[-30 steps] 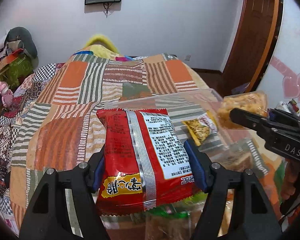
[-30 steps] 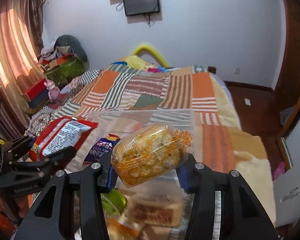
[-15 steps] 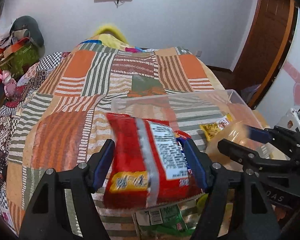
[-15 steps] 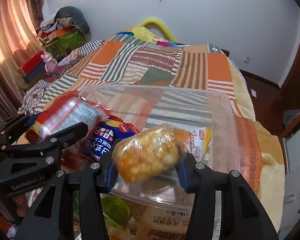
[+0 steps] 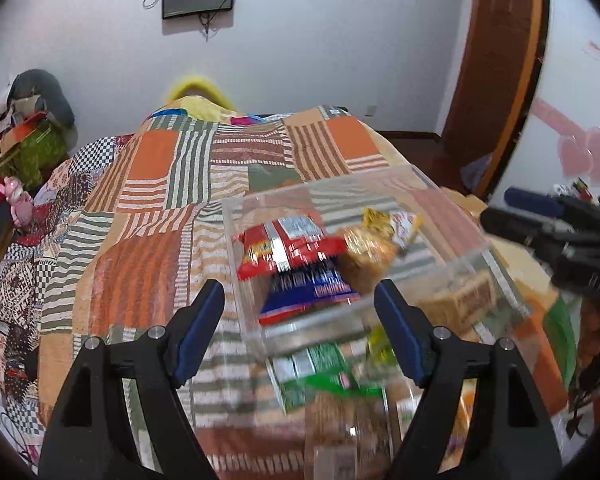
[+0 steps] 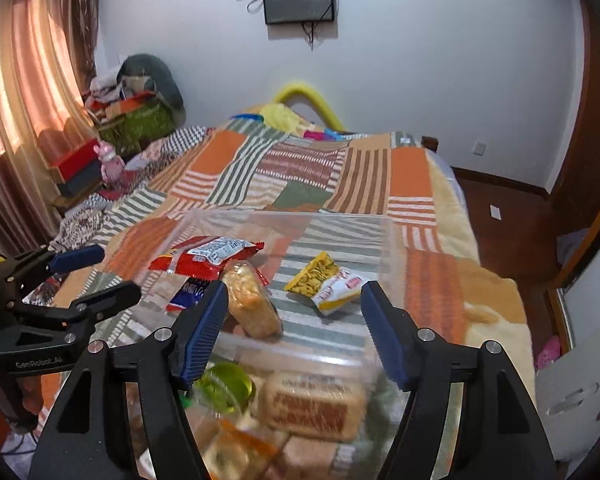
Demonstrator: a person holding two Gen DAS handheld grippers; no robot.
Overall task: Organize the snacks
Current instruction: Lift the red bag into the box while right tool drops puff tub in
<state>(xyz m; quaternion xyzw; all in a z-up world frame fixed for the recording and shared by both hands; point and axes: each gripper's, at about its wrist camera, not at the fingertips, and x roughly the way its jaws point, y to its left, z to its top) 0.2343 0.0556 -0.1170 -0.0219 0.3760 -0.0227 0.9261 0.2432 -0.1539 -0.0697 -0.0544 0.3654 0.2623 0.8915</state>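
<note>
Ahead of both grippers, clear bin [image 6: 384,240] on the patchwork bed [image 6: 300,164] holds red packet [image 6: 206,256], orange pastry bag [image 6: 248,304], yellow packet [image 6: 326,282]. Left gripper [image 5: 300,312] and right gripper [image 6: 294,312] gape wide, empty. More snacks blurred beneath them.

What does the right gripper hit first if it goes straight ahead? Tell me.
Probably the near wall of the clear plastic bin, which spans the gap ahead of the open right gripper; past it lies the yellow-and-white packet. Depth is uncertain.
</note>
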